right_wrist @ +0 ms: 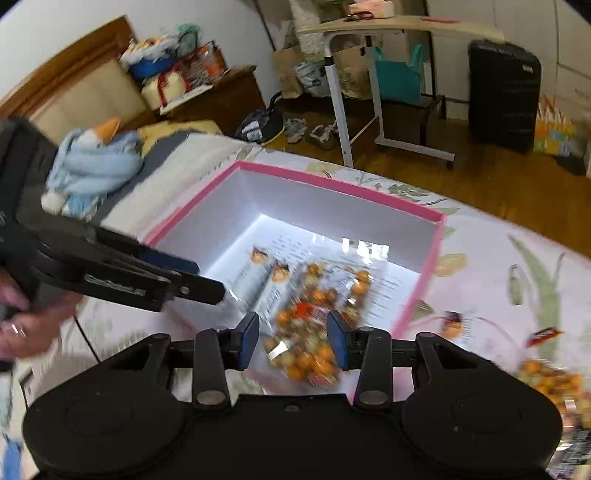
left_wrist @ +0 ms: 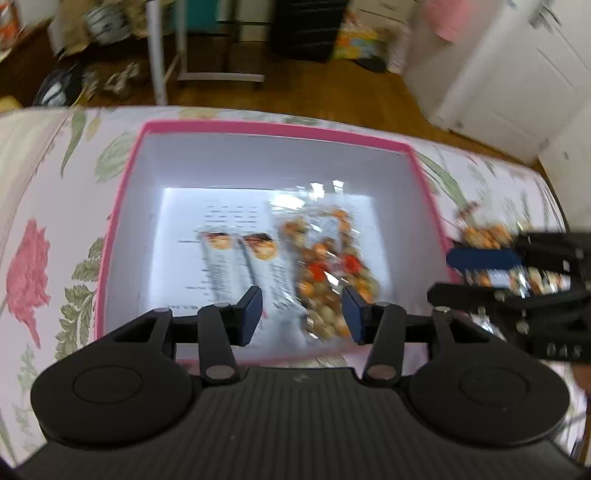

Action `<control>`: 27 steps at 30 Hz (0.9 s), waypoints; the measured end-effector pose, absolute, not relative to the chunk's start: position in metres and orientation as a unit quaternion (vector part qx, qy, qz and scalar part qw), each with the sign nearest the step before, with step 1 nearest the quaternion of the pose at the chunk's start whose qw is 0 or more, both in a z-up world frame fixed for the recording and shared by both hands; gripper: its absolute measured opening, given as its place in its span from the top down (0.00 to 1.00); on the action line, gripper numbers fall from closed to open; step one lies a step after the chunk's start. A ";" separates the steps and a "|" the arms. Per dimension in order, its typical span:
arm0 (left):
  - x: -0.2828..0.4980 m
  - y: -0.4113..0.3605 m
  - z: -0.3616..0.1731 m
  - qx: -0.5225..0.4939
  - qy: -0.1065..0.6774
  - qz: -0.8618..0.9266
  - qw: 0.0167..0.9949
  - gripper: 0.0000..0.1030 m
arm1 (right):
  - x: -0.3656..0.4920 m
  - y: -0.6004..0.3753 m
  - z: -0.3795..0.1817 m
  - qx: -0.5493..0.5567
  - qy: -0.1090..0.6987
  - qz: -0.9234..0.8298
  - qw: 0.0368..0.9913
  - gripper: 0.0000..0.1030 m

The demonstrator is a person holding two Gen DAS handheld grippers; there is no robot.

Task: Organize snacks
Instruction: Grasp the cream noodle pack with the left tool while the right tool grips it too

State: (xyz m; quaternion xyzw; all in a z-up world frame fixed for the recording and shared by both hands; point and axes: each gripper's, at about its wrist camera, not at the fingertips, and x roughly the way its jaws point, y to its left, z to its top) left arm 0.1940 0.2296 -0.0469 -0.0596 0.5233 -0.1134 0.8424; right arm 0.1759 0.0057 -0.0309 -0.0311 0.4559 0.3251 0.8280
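Note:
A pink-rimmed white box [left_wrist: 258,127] [right_wrist: 332,186] sits on the flowered bedspread. Inside lie two white snack bars [left_wrist: 236,266] [right_wrist: 258,280] and a clear bag of orange and green snacks [left_wrist: 328,266] [right_wrist: 325,291]. My left gripper [left_wrist: 303,314] is open and empty over the box's near edge. My right gripper [right_wrist: 291,341] is open around a second clear snack bag [right_wrist: 310,354] at the box's near rim; in the left wrist view [left_wrist: 476,258] that bag [left_wrist: 487,236] blurs behind it. Whether the pads touch the bag I cannot tell.
More snack bags [right_wrist: 550,380] lie on the bedspread right of the box. A blue plush toy [right_wrist: 96,162] lies at the bed's left. Beyond the bed are a wood floor, a white rolling table [right_wrist: 369,29] and a black suitcase [right_wrist: 502,92].

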 end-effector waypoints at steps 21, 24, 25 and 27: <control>0.143 0.062 0.019 0.032 0.510 -0.243 0.825 0.34 | 0.092 -0.229 0.009 0.027 0.449 0.236 0.861 0.52; 0.143 0.030 0.012 0.033 0.508 -0.265 0.819 0.33 | 0.087 -0.256 0.002 0.037 0.445 0.209 0.870 0.49; 0.144 0.018 0.009 0.034 0.508 -0.272 0.817 0.33 | 0.086 -0.264 -0.001 0.040 0.443 0.199 0.873 0.47; 0.147 -0.003 0.003 0.034 0.497 -0.281 0.820 0.33 | 0.084 -0.278 -0.007 0.045 0.439 0.184 0.879 0.43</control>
